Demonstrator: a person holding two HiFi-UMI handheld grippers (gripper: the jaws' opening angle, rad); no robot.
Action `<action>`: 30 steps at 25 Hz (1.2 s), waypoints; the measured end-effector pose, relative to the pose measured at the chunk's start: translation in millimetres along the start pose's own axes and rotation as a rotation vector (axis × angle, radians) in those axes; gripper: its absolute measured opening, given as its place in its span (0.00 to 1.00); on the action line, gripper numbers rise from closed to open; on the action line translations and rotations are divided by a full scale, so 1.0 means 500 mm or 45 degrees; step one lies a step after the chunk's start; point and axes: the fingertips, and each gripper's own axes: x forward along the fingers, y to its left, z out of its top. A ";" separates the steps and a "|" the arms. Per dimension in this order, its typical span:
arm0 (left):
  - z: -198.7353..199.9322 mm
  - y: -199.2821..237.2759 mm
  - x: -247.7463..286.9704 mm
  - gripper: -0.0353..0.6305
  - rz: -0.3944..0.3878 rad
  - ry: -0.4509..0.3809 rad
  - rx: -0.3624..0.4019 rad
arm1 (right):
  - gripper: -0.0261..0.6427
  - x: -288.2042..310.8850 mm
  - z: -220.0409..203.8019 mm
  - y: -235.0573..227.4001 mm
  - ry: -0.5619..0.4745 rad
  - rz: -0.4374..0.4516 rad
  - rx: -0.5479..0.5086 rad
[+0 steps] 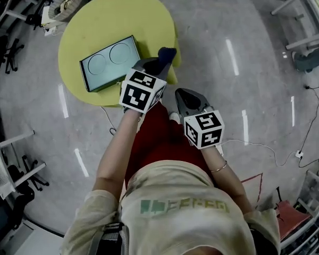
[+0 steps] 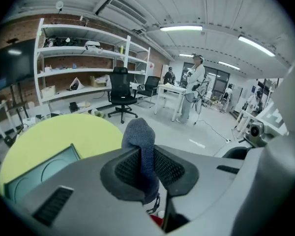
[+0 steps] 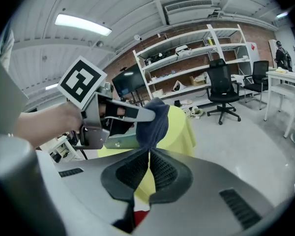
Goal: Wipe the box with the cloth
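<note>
A teal box (image 1: pixel 108 62) with two circles on its top lies on the round yellow table (image 1: pixel 95 20). My left gripper (image 1: pixel 158 62) hangs over the table's near right edge, just right of the box, shut on a dark blue cloth (image 1: pixel 167 54). In the left gripper view the cloth (image 2: pixel 141 144) stands up between the pads, with the box (image 2: pixel 37 173) at lower left. My right gripper (image 1: pixel 182 95) is off the table, nearer the body, shut with nothing in it. Its own view shows the pads (image 3: pixel 162 171) meeting, and the cloth (image 3: pixel 155 123) just beyond them.
A round basket (image 1: pixel 65 2) sits at the table's far left edge. Office chairs (image 2: pixel 122 95), shelves (image 2: pixel 73 58) and white desks stand around. A cable (image 1: pixel 266 150) runs over the grey floor at right. People (image 2: pixel 194 85) stand far off.
</note>
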 end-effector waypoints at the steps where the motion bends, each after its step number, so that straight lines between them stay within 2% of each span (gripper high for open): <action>1: 0.018 0.023 0.010 0.15 -0.003 -0.006 0.007 | 0.10 0.012 0.008 -0.008 0.002 -0.016 0.009; 9: 0.140 0.256 0.084 0.15 0.032 -0.013 0.080 | 0.10 0.131 0.109 -0.053 -0.011 -0.099 0.054; 16: 0.153 0.395 0.130 0.15 0.024 0.038 0.106 | 0.10 0.238 0.148 -0.045 0.034 -0.107 0.082; 21: 0.126 0.402 0.151 0.15 0.029 0.100 0.177 | 0.10 0.258 0.145 -0.046 0.060 -0.111 0.090; 26: 0.086 0.375 0.165 0.15 -0.019 0.168 0.247 | 0.10 0.273 0.136 -0.049 0.067 -0.108 0.097; 30: 0.048 0.362 0.161 0.15 -0.042 0.216 0.253 | 0.10 0.277 0.129 -0.035 0.064 -0.090 0.089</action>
